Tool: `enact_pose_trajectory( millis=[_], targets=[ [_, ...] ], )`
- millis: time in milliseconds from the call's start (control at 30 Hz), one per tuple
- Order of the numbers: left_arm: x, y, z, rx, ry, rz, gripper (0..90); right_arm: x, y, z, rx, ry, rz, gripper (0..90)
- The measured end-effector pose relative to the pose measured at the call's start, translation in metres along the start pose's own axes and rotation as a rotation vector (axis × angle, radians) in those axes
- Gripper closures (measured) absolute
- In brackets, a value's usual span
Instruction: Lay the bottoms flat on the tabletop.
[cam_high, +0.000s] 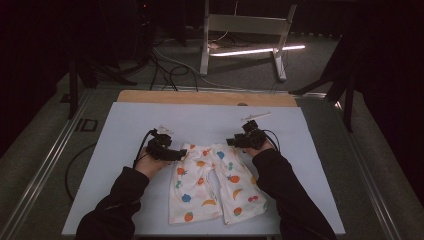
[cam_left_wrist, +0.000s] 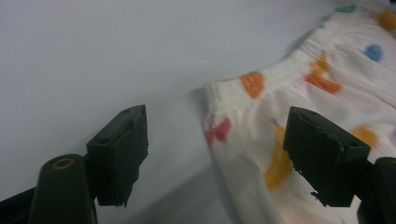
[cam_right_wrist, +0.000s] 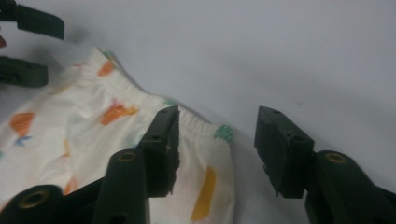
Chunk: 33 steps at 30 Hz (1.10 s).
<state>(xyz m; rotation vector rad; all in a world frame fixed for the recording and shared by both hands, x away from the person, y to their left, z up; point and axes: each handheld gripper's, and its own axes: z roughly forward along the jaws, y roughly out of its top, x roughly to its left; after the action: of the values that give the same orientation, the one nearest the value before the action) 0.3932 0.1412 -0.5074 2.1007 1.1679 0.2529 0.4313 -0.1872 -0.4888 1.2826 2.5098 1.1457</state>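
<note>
A pair of white shorts (cam_high: 215, 182) printed with coloured fruit lies flat on the pale blue table top (cam_high: 125, 130), waistband toward the far side. My left gripper (cam_high: 181, 155) is at the waistband's left corner. In the left gripper view its jaws stand apart (cam_left_wrist: 219, 154) over that corner (cam_left_wrist: 233, 107), pads not pressing the cloth. My right gripper (cam_high: 233, 142) is at the waistband's right corner. In the right gripper view its jaws (cam_right_wrist: 219, 149) straddle the corner (cam_right_wrist: 205, 135), also apart. The left gripper's jaws (cam_right_wrist: 28, 46) appear far off across the waistband.
A thin white stick (cam_high: 256, 116) lies near the table's far edge, beside a wooden strip (cam_high: 200, 97). Behind the table are floor cables (cam_high: 170, 70) and a white metal frame (cam_high: 245, 30). The person's dark sleeves (cam_high: 285, 195) flank the shorts.
</note>
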Motion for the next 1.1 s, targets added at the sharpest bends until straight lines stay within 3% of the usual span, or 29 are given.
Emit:
enact_pose_trajectory(
  millis=[133,233,267,367,433,500,600,633,667,700,867,1000,1100],
  targets=[
    [0.003,0.0,0.013,0.006,0.012,-0.017,31.0,0.002,-0.002,0.015,0.082,-0.045,-0.006,54.0],
    [0.001,0.0,0.016,0.006,0.021,-0.001,33.5,0.006,-0.006,0.023,0.149,-0.088,-0.026,59.7],
    [-0.001,0.0,0.017,0.004,0.022,0.006,33.9,0.008,-0.007,0.022,0.148,-0.097,-0.039,62.6],
    [-0.006,-0.001,0.018,0.004,0.048,0.048,38.5,0.012,-0.011,0.02,0.155,-0.118,-0.078,83.9],
    [-0.008,-0.002,0.018,-0.006,0.055,0.057,45.0,0.012,-0.014,0.018,0.141,-0.132,-0.092,87.1],
    [-0.01,-0.002,0.019,-0.006,0.077,0.101,52.2,0.011,-0.015,0.014,0.111,-0.139,-0.099,87.6],
    [-0.014,-0.002,0.02,-0.011,0.064,0.12,69.1,0.008,-0.016,0.01,0.089,-0.154,-0.105,87.7],
    [-0.019,-0.001,0.022,-0.01,0.054,0.151,69.1,0.007,-0.017,0.008,0.078,-0.145,-0.101,87.6],
    [-0.021,-0.001,0.023,-0.01,0.054,0.149,79.1,0.008,-0.017,0.008,0.081,-0.143,-0.105,87.6],
    [-0.022,0.0,0.023,-0.011,0.057,0.149,82.4,0.008,-0.018,0.008,0.08,-0.144,-0.107,87.6],
    [-0.02,0.004,0.023,-0.026,0.06,0.156,87.9,0.008,-0.017,0.005,0.047,-0.142,-0.11,87.7],
    [-0.012,0.022,0.017,-0.052,0.066,0.171,88.0,0.007,-0.01,-0.002,-0.003,-0.143,-0.101,87.7],
    [-0.006,0.04,0.016,-0.068,0.07,0.208,88.0,0.006,-0.004,-0.007,-0.049,-0.148,-0.087,87.6]
  ],
)
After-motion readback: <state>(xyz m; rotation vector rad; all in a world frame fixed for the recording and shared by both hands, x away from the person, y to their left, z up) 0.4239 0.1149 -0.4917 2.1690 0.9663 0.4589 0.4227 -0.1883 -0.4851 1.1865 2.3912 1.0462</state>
